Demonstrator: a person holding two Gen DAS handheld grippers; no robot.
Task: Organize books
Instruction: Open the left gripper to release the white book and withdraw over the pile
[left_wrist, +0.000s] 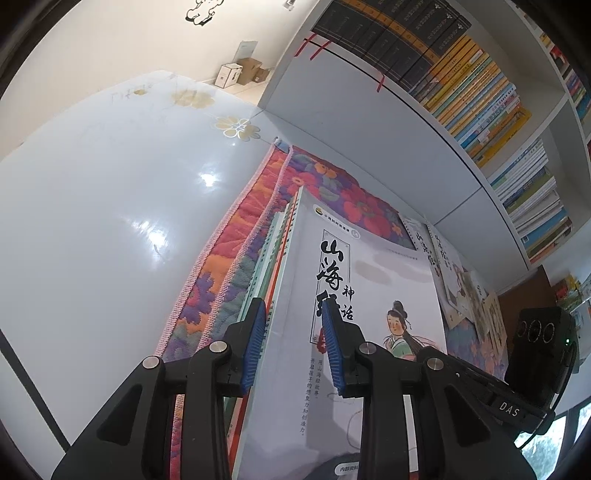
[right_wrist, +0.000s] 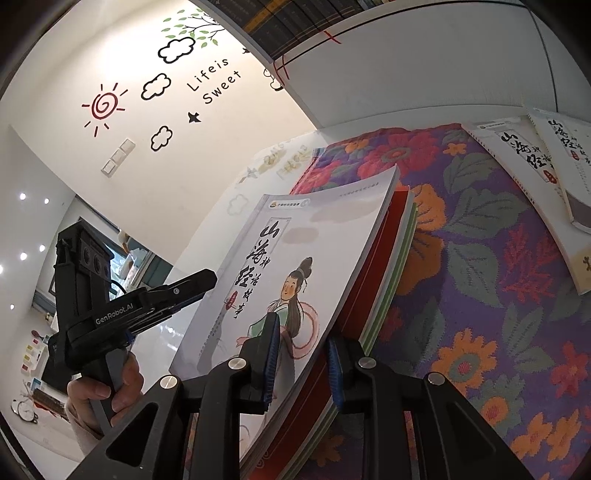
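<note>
White shelving (left_wrist: 369, 122) packed with books rose at the far right, beyond the floral cloth (right_wrist: 480, 258) where we worked. Our stack of books (right_wrist: 295, 277) stood tilted on that cloth, long axis running away from us. We had the left gripper (left_wrist: 293, 350) clamped on its near-left edge and the right gripper (right_wrist: 301, 365) clamped on its near-right edge. Two loose books (right_wrist: 546, 162) lay far right, nearer our right hand.

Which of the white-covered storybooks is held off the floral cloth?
The white storybook topping the stack clamped by both grippers, left gripper and right gripper. The two others lie flat on the cloth.
</note>
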